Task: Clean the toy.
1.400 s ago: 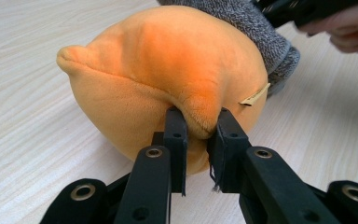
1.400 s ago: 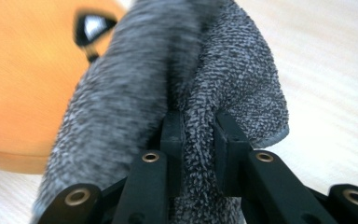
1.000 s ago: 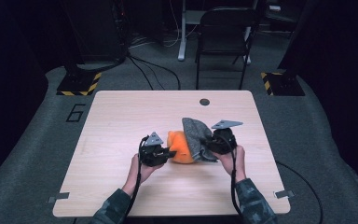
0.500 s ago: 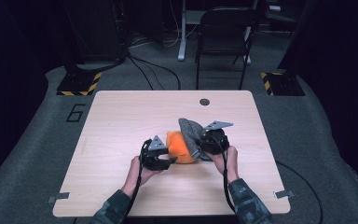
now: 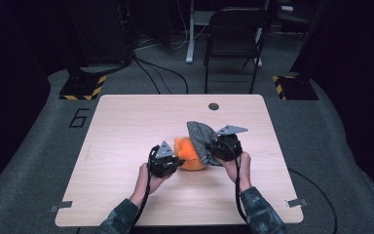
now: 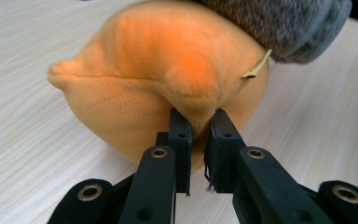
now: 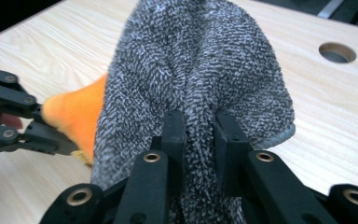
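An orange plush toy [image 5: 190,155] lies mid-table, partly under a grey fuzzy cloth [image 5: 200,139]. My left gripper [image 5: 179,162] is at the toy's left side. In the left gripper view its jaws [image 6: 200,126] have just been closing and now pinch a fold of the orange plush toy [image 6: 158,84], with the grey cloth [image 6: 284,23] above. My right gripper [image 5: 213,148] is shut on the cloth from the right. The right gripper view has its jaws [image 7: 199,126] buried in the grey cloth [image 7: 196,60], and the orange toy [image 7: 79,112] and left gripper [image 7: 51,135] at the left.
The light wooden table [image 5: 126,126] has a round cable hole [image 5: 214,106] near its far edge. A dark chair [image 5: 233,39] stands beyond the table. Cables trail from both grippers toward the near edge.
The right gripper has shifted slightly left with the grey cloth, drawing it further over the orange toy. The left hand has stayed almost in place.
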Tool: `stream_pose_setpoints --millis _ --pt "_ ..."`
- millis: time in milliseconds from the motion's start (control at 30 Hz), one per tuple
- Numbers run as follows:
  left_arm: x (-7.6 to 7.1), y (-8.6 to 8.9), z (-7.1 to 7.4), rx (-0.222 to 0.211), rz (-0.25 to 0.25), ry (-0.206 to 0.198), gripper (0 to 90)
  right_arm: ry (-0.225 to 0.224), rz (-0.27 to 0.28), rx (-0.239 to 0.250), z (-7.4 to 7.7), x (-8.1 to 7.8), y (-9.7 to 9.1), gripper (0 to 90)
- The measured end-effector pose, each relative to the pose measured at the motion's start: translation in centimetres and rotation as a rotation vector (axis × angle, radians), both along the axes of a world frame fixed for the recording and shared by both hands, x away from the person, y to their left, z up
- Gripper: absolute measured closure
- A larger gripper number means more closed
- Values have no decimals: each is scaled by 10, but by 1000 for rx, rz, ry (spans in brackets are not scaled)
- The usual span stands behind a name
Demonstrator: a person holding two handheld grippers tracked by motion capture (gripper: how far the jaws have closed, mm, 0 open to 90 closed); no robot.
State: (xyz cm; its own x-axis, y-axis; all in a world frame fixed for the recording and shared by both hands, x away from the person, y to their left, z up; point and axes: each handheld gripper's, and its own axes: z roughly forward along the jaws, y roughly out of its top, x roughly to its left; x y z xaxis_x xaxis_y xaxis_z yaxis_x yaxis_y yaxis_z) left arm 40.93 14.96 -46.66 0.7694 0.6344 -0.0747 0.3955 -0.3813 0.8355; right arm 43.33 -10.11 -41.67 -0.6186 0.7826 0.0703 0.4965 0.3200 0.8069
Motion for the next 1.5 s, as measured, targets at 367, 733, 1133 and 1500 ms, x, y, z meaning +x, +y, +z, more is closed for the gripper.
stream_pose_setpoints --millis 367,733,1133,1500 --pt "4 8 7 -95 26 64 822 -77 83 29 23 -28 26 762" --pt "5 7 3 -99 36 72 821 -86 93 -82 4 -28 42 764" --pt "6 9 1 -103 36 74 819 -53 8 -117 -7 -12 14 765" --pt "6 9 1 -99 21 67 814 66 -60 -132 -35 11 -13 764"
